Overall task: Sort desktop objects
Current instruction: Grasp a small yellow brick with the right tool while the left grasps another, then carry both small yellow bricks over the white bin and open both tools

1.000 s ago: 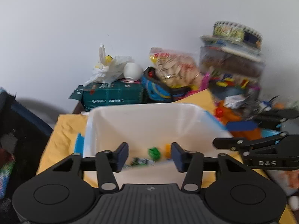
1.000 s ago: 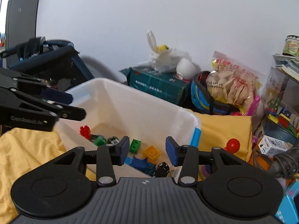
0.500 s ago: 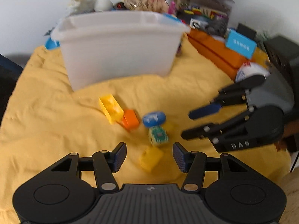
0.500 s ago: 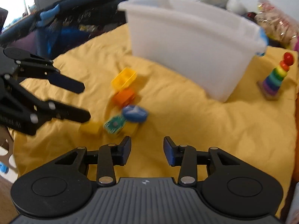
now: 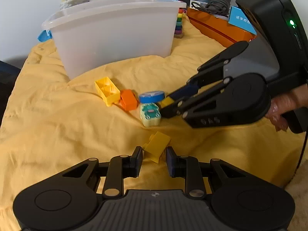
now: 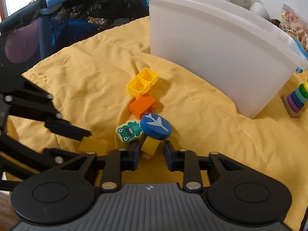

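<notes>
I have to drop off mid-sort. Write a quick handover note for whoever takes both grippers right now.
Left gripper: jaws have just been closing; pads now on the near yellow brick, which lies on the yellow cloth.
Right gripper: jaws have just been closing; pads now on the far yellow brick, with the blue disc leaning on it.
Also on the cloth, in front of the white bin: open yellow block, orange block, frog piece.
Done: both grasps set, nothing lifted. The bin's inside is hidden.
Left: probably bin both bricks, then the other four pieces.
</notes>
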`<action>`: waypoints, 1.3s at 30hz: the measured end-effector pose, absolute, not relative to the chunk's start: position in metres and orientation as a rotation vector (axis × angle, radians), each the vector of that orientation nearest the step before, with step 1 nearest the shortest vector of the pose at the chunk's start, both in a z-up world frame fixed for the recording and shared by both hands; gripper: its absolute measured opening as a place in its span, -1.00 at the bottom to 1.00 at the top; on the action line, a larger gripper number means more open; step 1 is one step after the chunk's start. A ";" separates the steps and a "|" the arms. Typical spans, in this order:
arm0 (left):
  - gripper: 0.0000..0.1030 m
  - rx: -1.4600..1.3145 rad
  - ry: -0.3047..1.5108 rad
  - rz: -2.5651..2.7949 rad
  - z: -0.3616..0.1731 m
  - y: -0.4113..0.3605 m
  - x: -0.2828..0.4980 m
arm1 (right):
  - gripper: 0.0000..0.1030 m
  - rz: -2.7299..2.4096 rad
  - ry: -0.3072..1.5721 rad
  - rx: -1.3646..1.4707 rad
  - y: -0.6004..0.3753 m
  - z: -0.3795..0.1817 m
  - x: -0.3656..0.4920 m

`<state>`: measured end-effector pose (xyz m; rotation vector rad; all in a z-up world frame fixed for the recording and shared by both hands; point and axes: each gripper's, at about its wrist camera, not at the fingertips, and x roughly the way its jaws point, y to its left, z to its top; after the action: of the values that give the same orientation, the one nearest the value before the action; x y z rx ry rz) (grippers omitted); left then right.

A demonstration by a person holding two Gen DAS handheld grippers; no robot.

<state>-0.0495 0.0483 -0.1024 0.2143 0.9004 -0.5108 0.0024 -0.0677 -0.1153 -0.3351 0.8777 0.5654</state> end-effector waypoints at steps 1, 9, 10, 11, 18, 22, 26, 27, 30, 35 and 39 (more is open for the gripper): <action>-0.42 0.200 0.900 -0.517 -0.101 0.049 -0.052 | -0.55 0.564 0.879 -0.329 -0.069 -0.115 0.002; -0.20 0.164 0.875 -0.509 -0.094 0.051 -0.052 | -0.55 0.509 0.894 -0.299 -0.106 -0.102 -0.021; -0.20 0.121 0.879 -0.496 -0.093 0.056 -0.048 | -0.54 0.499 0.906 -0.287 -0.111 -0.102 -0.024; -0.20 0.068 0.884 -0.496 -0.091 0.061 -0.043 | -0.54 0.489 0.916 -0.273 -0.117 -0.103 -0.027; -0.25 0.013 0.924 -0.485 -0.103 0.066 -0.034 | -0.54 0.463 0.940 -0.245 -0.131 -0.109 -0.041; -0.43 0.059 0.954 -0.538 -0.109 0.050 -0.044 | -0.54 0.470 0.929 -0.258 -0.132 -0.108 -0.045; -0.59 0.080 0.933 -0.545 -0.110 0.043 -0.052 | -0.54 0.475 0.927 -0.255 -0.134 -0.111 -0.048; -0.61 0.082 0.930 -0.541 -0.110 0.043 -0.053 | -0.54 0.477 0.923 -0.259 -0.134 -0.111 -0.048; -0.65 0.082 0.917 -0.533 -0.110 0.043 -0.056 | -0.53 0.485 0.918 -0.267 -0.133 -0.114 -0.049; -0.65 0.077 0.917 -0.527 -0.111 0.042 -0.056 | -0.49 0.486 0.904 -0.286 -0.133 -0.114 -0.051; -0.66 0.063 0.907 -0.529 -0.109 0.043 -0.056 | -0.51 0.481 0.906 -0.299 -0.133 -0.114 -0.052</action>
<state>-0.0555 0.0430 -0.1095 0.0630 0.9075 -0.5285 -0.0518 -0.1326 -0.1139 -0.2990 0.9058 0.4808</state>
